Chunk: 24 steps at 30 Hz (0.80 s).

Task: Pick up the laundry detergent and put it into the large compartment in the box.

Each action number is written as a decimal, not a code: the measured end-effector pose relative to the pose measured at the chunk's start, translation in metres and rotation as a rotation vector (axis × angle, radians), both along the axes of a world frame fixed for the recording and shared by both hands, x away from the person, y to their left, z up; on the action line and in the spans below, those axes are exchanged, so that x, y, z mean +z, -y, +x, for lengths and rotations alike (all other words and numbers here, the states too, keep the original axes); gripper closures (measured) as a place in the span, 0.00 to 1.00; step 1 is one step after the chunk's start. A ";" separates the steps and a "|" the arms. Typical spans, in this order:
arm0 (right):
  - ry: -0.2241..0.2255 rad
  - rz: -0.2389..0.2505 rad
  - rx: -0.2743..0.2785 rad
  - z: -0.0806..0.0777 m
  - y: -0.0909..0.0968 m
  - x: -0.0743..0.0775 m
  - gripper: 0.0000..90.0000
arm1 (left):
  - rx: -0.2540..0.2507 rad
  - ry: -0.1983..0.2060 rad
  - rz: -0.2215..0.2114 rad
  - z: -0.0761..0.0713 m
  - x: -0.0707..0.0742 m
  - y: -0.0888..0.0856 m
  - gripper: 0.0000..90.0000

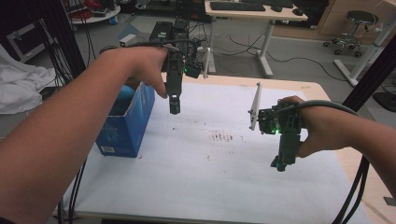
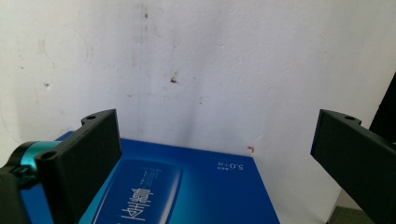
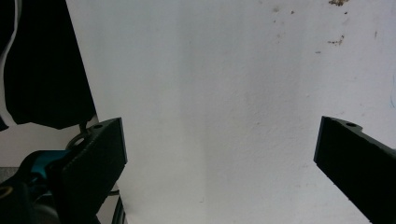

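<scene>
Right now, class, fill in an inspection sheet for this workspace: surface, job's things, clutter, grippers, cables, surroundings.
Surface: white table top, with reddish-brown stains near its middle.
Job's things: blue box, open-topped, at the table's left edge.
Clutter: nothing seen.
Grippers: left gripper above the table beside the box, jaws open, empty; right gripper above the table's right side, jaws open, empty.
Cables: grey cable trails from the right gripper over the wrist; black cables hang at the table's right edge.
Surroundings: desk with keyboard, stool, white cloth at left.
</scene>
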State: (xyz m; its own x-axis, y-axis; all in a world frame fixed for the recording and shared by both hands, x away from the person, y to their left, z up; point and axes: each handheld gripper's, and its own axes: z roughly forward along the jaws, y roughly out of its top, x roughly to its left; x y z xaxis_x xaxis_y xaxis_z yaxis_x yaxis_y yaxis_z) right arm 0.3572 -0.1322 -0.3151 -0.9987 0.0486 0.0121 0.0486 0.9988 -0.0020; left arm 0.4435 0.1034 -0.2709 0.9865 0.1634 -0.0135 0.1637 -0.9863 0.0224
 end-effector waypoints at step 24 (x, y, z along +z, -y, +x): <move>0.008 0.005 0.014 0.001 0.001 -0.001 0.02 | 0.003 -0.001 -0.003 0.012 -0.003 0.012 0.02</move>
